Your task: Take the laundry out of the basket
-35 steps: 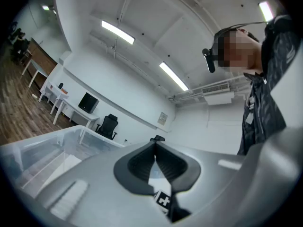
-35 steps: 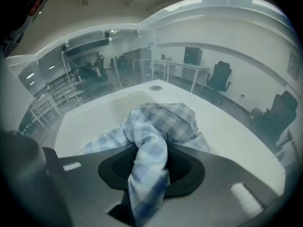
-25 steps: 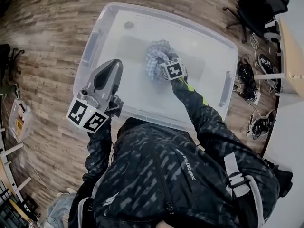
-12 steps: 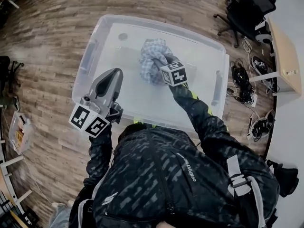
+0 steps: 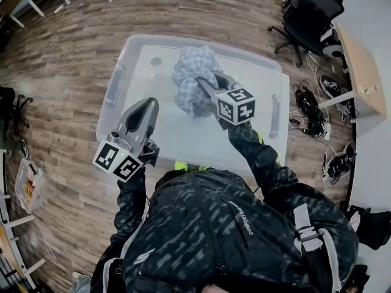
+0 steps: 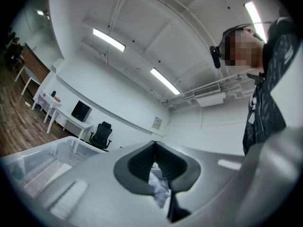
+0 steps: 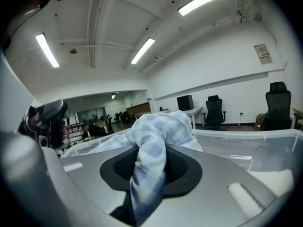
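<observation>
A clear plastic bin [image 5: 113,89] stands on the wood floor. My right gripper [image 5: 202,83] is over its middle, shut on a blue-and-white checked cloth [image 5: 190,78] that hangs bunched above the bin floor. In the right gripper view the cloth [image 7: 152,141] runs between the dark pads of that gripper [image 7: 150,151], and the bin wall [image 7: 265,137] lies behind. My left gripper [image 5: 148,104] hovers at the bin's near left side, shut and holding nothing. In the left gripper view its tips [image 6: 153,144] meet, and the cloth [image 6: 159,187] shows through the gap below them.
A black office chair [image 5: 317,11] stands at the far right. Cables and power strips [image 5: 313,102] lie on the floor beside a wooden desk [image 5: 365,72]. Small boxes [image 5: 27,185] sit at the left. My dark jacket fills the lower frame.
The right gripper has lifted the checked cloth up off the bin floor, so it now hangs longer. The left gripper has stayed by the near left side.
</observation>
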The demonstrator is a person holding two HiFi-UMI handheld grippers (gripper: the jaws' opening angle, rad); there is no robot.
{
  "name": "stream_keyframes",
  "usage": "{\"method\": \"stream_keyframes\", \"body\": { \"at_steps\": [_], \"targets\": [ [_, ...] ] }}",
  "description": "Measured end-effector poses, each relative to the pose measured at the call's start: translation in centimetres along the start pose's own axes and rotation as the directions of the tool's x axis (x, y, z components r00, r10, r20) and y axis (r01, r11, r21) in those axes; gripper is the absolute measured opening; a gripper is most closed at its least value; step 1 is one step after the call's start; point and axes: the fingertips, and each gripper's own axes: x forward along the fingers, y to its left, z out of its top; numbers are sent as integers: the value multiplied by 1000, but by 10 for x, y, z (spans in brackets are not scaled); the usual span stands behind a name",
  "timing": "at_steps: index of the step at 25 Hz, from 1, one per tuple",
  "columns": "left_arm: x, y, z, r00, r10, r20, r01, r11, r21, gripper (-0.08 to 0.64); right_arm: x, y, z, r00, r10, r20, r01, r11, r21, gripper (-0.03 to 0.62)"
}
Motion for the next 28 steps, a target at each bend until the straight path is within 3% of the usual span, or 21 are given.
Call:
{"method": "stream_keyframes", "body": {
  "at_steps": [9,16,28],
  "targets": [
    [2,-8,3,1000,-21,-6,21,1000,8,9,-69,18,73,975,19,221,-31,998,53,110],
    [4,-17,3,999,-29,-15,29,999,14,9,-119,41,116,928,49,370,-56,998,9,110],
    [7,-27,1,999,-8,-44,9,1000,26,9,-139,53,131,911,85,404,-88,996,-10,110]
  ]
}}
